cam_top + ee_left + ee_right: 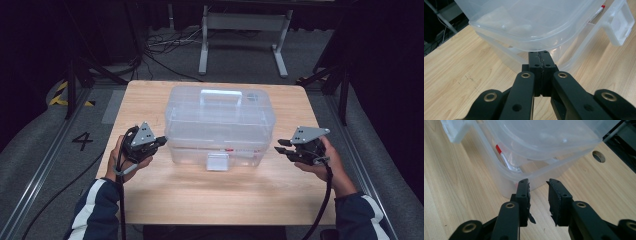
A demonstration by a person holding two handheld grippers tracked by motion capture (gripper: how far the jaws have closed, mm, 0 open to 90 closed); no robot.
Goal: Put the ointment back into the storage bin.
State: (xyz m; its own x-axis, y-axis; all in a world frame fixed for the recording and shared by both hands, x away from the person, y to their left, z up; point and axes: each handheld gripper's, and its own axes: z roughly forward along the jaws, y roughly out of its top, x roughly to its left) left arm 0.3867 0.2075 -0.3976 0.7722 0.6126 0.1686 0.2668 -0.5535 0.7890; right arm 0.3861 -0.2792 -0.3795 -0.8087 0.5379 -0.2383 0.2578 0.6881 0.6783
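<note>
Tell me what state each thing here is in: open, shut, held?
Plastic box: lid down, front latch hanging, upright on the table, not held.
Left tongs: shut, empty, tips at the box's corner.
Right tongs: open, nothing between them.

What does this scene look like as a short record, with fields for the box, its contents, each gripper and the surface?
box: clear plastic storage box, lid on, handle on top, front latch
contents: red-capped item visible through the wall, otherwise unclear
left gripper: jaws shut, tips at the box's corner, nothing held
right gripper: jaws apart, nothing between them, near the box's corner
surface: wooden table
</note>
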